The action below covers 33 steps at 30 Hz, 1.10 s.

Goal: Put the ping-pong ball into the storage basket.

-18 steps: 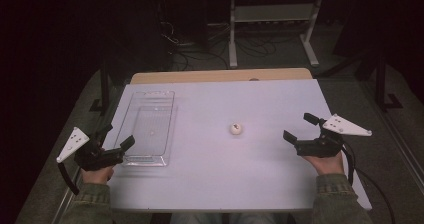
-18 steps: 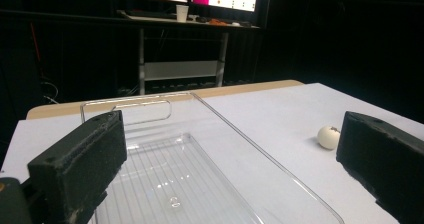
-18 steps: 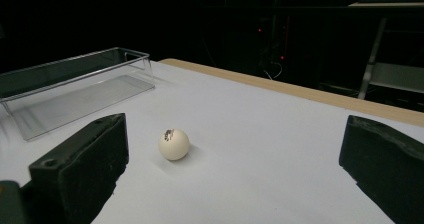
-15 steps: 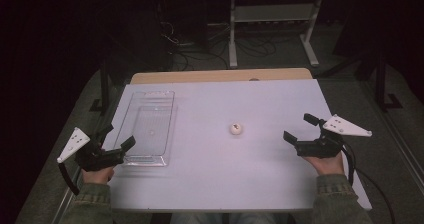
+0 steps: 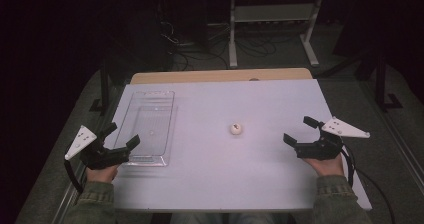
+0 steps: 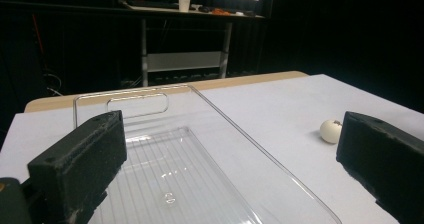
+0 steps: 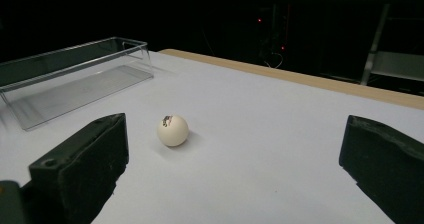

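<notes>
A small white ball [image 5: 236, 129] with a dark mark rests on the white table [image 5: 260, 184], right of centre. A clear plastic tray [image 5: 150, 126] lies empty at the left. My left gripper [image 5: 124, 136] stands open by the tray's near left corner, nothing between its jaws. In the left gripper view the tray [image 6: 190, 174] spreads out ahead and the ball [image 6: 331, 131] sits at the right. My right gripper [image 5: 301, 130] is open too, well to the right of the ball. The right gripper view has the ball [image 7: 173, 130] ahead between the jaws and the tray [image 7: 70, 79] far left.
A wooden strip [image 5: 220, 76] edges the table's far side. Beyond it, a metal frame [image 5: 272, 19] and cables [image 5: 195, 54] stand on the dark floor. A cup [image 6: 184, 2] sits on a distant desk under screens in the left gripper view.
</notes>
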### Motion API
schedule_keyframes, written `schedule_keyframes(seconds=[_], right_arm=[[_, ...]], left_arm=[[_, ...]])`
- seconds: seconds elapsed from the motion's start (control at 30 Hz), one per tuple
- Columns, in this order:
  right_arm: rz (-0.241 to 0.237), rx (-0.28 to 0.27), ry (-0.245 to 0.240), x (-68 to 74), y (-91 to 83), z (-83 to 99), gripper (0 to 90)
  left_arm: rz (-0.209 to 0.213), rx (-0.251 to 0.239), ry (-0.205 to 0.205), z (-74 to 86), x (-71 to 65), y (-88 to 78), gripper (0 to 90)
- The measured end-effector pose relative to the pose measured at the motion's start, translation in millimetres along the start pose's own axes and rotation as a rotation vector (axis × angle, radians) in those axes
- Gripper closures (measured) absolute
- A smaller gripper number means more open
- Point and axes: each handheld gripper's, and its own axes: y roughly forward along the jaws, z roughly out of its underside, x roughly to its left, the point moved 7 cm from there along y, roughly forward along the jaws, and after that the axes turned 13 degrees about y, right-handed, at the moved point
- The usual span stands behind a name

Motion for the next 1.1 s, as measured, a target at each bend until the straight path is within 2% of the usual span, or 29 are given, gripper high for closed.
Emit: schedule_keyframes(seconds=[0.17, 0.27, 0.3, 0.47, 0.63, 0.67, 0.83, 0.93, 1.1], right_arm=[[0.001, 0.001, 0.007, -0.6, -0.4, 0.0, 0.0], [0.004, -0.001, 0.006, -1.0, -0.7, -0.1, 0.0], [0.004, -0.001, 0.006, -1.0, -0.7, -0.1, 0.0], [0.005, 0.014, 0.003, -0.8, 1.0, 1.9, 0.0], [0.006, 0.015, 0.000, -0.1, 1.0, 2.1, 0.0], [0.006, 0.016, 0.003, -0.6, 0.8, 2.1, 0.0], [0.004, 0.013, 0.007, -0.8, 0.2, 1.5, 0.0], [0.005, 0.012, 0.007, -1.2, -0.2, 1.3, 0.0], [0.005, 0.007, 0.009, -0.9, -0.9, 0.5, 0.0]], left_arm=[[0.007, -0.005, 0.013, -7.1, -0.4, 0.7, 0.0], [0.050, 0.024, 0.028, -15.8, -1.8, 3.0, 0.0], [0.050, 0.024, 0.028, -15.8, -1.8, 3.0, 0.0], [0.097, 0.063, 0.092, -30.2, -7.5, 6.9, 0.0], [0.115, 0.076, 0.092, -33.6, -7.7, 12.8, 0.0], [0.131, 0.067, 0.078, -36.8, -7.5, 15.9, 0.0], [0.144, 0.068, 0.067, -44.8, -5.5, 22.6, 0.0], [0.152, 0.069, 0.079, -54.9, -5.6, 27.8, 0.0], [0.175, 0.082, 0.108, -61.4, -10.8, 32.6, 0.0]])
